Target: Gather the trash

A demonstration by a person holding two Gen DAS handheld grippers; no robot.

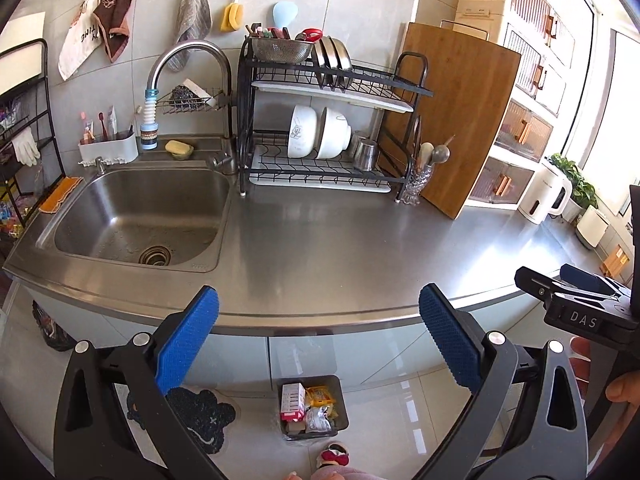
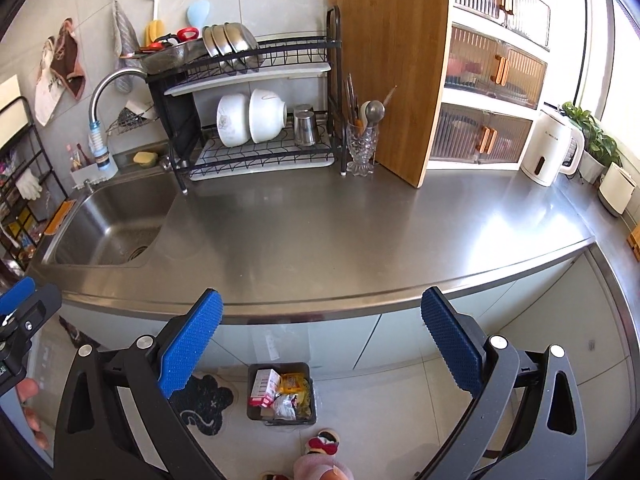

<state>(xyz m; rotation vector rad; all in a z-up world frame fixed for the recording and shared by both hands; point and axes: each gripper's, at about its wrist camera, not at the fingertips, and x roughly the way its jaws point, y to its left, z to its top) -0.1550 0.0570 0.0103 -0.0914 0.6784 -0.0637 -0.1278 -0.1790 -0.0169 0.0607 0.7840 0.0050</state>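
On the floor, below the counter edge: the trash is seen already gathered in a small grey bin (image 1: 313, 408), where a pink-and-white carton (image 1: 293, 402), a yellow snack packet (image 1: 321, 395) and a crumpled clear wrapper (image 1: 318, 419) lie packed together.
Left gripper (image 1: 318, 336): it is held in the air in front of the counter with its blue pads spread wide; nothing is gripped.
Right gripper (image 2: 320, 336): it is likewise held with the jaws parted and empty, above the same bin.
Countertop (image 2: 320, 232): no loose trash can be made out on the steel surface; only the dish rack (image 2: 256, 120), the bamboo cutting board (image 2: 394, 68) and the white kettle (image 2: 550, 148) are seen at the back.
Step in hand: collection is judged nearly or fully done; a last scan of the counter and the sink (image 1: 140, 220) would be well made before stopping.
Good practice: any remaining piece should be gripped near its middle and released only once directly over the bin, so that nothing lands on the dark floor mat (image 1: 200, 416) beside it.
Hidden: the bin's lower contents are covered by the top layer, and its near side is partly cut off by a slippered foot (image 2: 322, 444).
Hard to make out: the sink floor beyond the drain, the floor to the far left, and the shelf rack at the left edge, where stray litter cannot be ruled out.
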